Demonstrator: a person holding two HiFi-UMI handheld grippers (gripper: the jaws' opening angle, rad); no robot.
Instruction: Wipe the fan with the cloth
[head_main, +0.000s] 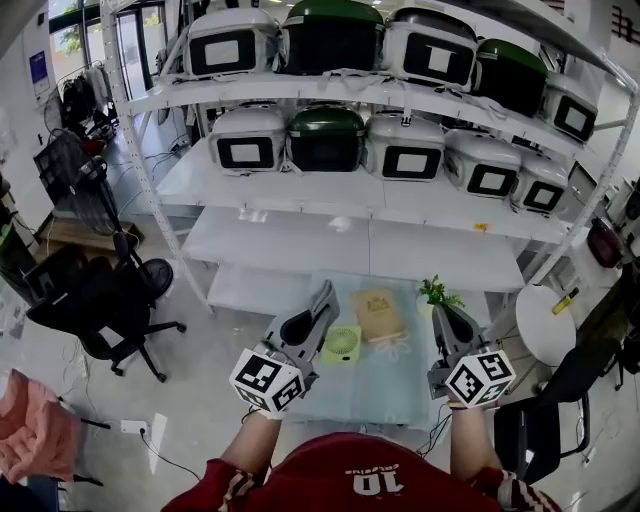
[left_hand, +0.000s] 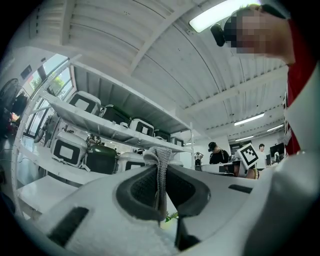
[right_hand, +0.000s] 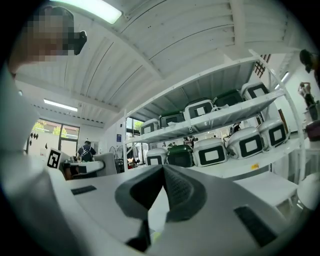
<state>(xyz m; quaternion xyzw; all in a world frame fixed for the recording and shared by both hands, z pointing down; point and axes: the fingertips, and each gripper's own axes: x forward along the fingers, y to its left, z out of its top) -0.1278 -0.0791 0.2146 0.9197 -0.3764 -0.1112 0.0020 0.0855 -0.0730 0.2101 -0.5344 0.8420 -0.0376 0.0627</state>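
Observation:
A small pale-green fan (head_main: 343, 345) lies on the glass table (head_main: 395, 390), seen in the head view only. My left gripper (head_main: 326, 293) is held above the table just left of the fan, pointing up and away. In the left gripper view its jaws are shut on a strip of grey knit cloth (left_hand: 161, 167) that sticks out past the left gripper's tips (left_hand: 159, 156). My right gripper (head_main: 441, 313) hovers over the table's right side, apart from the fan. The right gripper view shows the right gripper (right_hand: 162, 169) with its jaws meeting at the tip and nothing between them.
A tan pouch (head_main: 378, 313) lies just beyond the fan and a small potted plant (head_main: 437, 292) stands at the table's far right. White shelving (head_main: 330, 90) with white and green boxes rises behind. A black office chair (head_main: 105, 300) is left, a round white stool (head_main: 545, 325) right.

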